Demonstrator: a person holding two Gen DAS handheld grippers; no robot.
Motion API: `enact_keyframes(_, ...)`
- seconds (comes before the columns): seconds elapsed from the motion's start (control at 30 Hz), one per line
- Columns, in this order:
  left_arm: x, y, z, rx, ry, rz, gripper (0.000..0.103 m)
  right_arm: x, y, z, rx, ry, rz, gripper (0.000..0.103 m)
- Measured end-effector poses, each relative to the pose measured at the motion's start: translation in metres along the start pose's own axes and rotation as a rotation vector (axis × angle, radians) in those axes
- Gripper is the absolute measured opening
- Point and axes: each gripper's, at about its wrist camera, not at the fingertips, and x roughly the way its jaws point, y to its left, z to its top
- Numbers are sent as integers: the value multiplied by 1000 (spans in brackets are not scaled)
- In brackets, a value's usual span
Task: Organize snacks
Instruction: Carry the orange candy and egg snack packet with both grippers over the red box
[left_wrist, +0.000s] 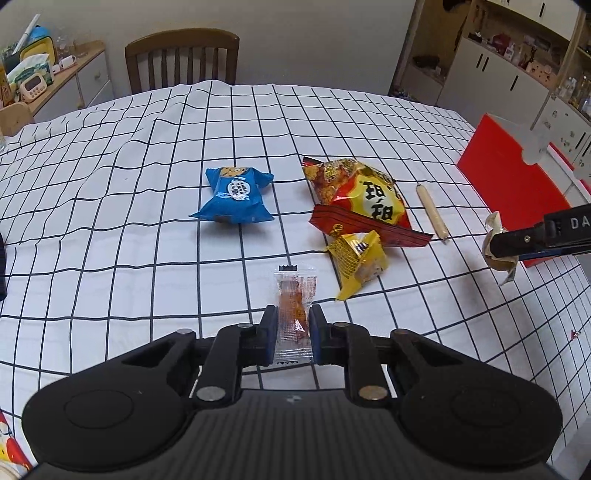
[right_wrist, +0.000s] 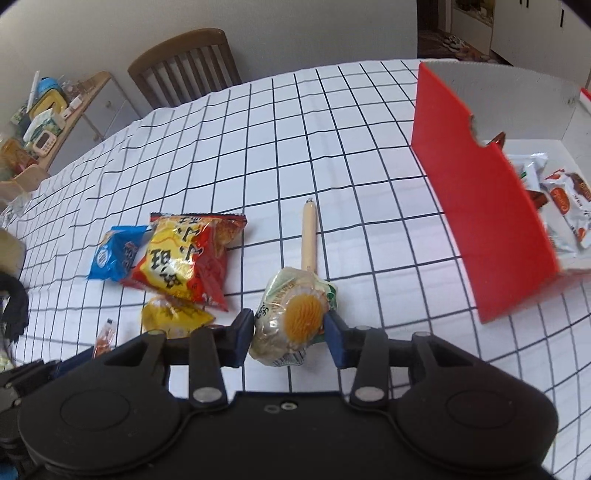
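Observation:
My left gripper (left_wrist: 293, 314) is shut on a small clear packet (left_wrist: 294, 291) with an orange-red snack inside, low over the checked tablecloth (left_wrist: 110, 229). My right gripper (right_wrist: 290, 320) is shut on a round pastry in a clear wrapper (right_wrist: 299, 314); the left wrist view shows it at the right edge, beside the red box (left_wrist: 509, 181). On the cloth lie a blue packet (left_wrist: 234, 197), a red-and-yellow chip bag (left_wrist: 364, 195), a yellow packet (left_wrist: 358, 262) and a pale sausage stick (left_wrist: 432, 212).
The red box (right_wrist: 476, 206) stands at the table's right, white inside, with several wrapped snacks (right_wrist: 565, 206) in it. A wooden chair (left_wrist: 181, 59) stands at the far edge. A cluttered sideboard (left_wrist: 44, 81) is at back left, cupboards (left_wrist: 517, 74) at back right.

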Motion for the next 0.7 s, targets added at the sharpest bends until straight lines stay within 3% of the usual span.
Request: enact_keyframes(0.7, -46, -77, 16, -30, -27, -55, 18, -91, -41, -23, -144, -46, 3, 40)
